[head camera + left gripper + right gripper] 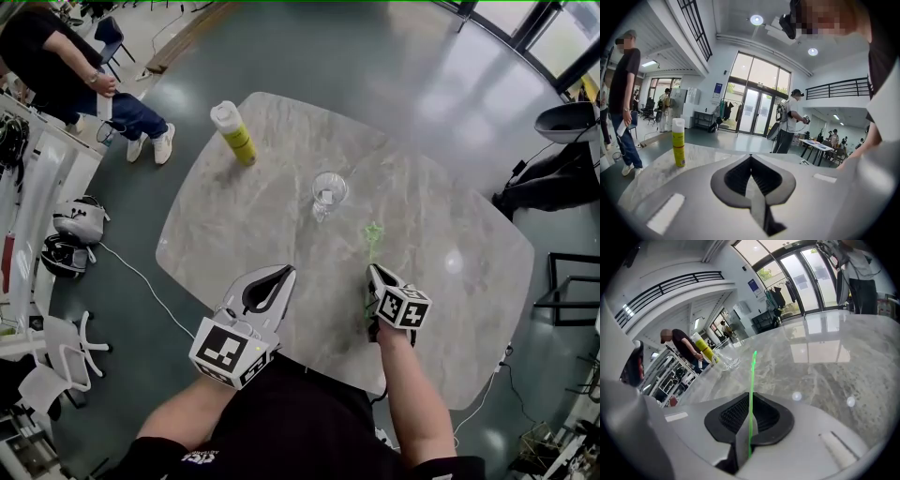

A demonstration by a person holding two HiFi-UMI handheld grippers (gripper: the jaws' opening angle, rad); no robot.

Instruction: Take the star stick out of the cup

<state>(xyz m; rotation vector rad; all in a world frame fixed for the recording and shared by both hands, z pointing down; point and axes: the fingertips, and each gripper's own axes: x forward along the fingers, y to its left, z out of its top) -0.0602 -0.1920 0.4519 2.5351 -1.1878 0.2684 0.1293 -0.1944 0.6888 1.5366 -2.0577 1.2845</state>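
Observation:
A thin green star stick (373,246) sticks out forward from my right gripper (373,272), low over the marble table (234,225). In the right gripper view the stick (752,380) runs straight up between the closed jaws, which are shut on it. A clear glass cup (328,192) stands upright near the table's middle, apart from the stick and beyond its star tip; the same cup (725,359) shows at the left of the right gripper view. My left gripper (279,276) hovers over the near table edge, jaws shut with nothing between them.
A yellow spray can (234,133) stands at the table's far left and appears again as the can (678,149) in the left gripper view. A person (70,80) stands on the floor beyond the table's left corner. Helmets (80,220) and racks line the left side.

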